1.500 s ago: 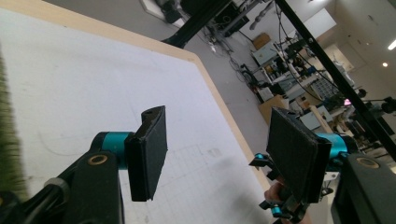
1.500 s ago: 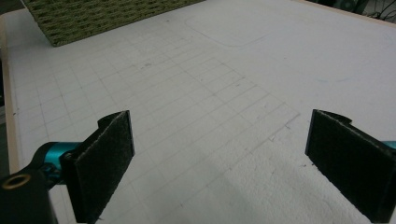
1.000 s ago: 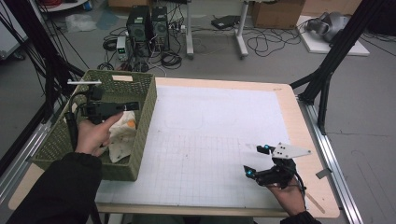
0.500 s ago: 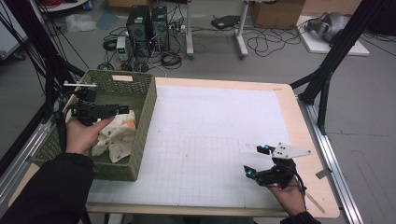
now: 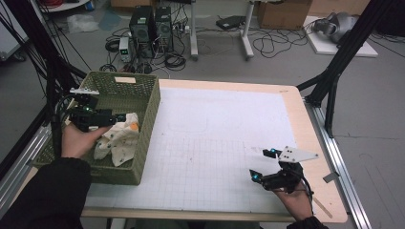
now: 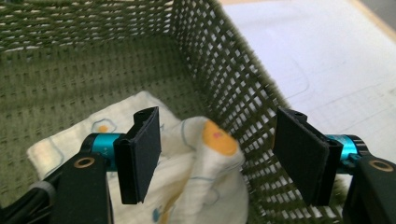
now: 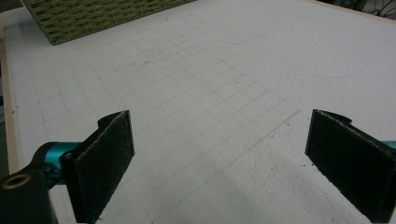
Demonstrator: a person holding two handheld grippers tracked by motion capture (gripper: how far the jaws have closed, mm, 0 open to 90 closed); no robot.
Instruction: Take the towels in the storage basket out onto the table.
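High view: my left gripper (image 5: 119, 117) is down inside the green basket (image 5: 143, 143) at the table's left edge, poised over the patterned cloth (image 5: 117, 140) that lies bunched against the basket's right wall. My right gripper (image 5: 261, 164) sits low over the white gridded mat (image 5: 215, 143) at the near right, well apart from basket and cloth, nothing near it

Left gripper view: the jaws stand wide and have just been opening further. The cloth (image 6: 196, 177) rises in a fold between them, cream with blue outlines and an orange patch, but neither pad presses on it; the left pad is just beside the fold, the right pad hangs against the basket's mesh wall (image 6: 233, 93). I read that as a release, or a grip not yet taken; which of the two I cannot tell

Right gripper view: jaws spread wide over bare mat (image 7: 196, 93), nothing between them, a corner of the basket (image 7: 93, 18) far off at top left

Progress, as I judge it: the cloth is in the basket and free of both grippers. If stowing it is the job, that part looks done and only drawing the left gripper clear is left; if it is to come out onto the mat, nothing is done yet
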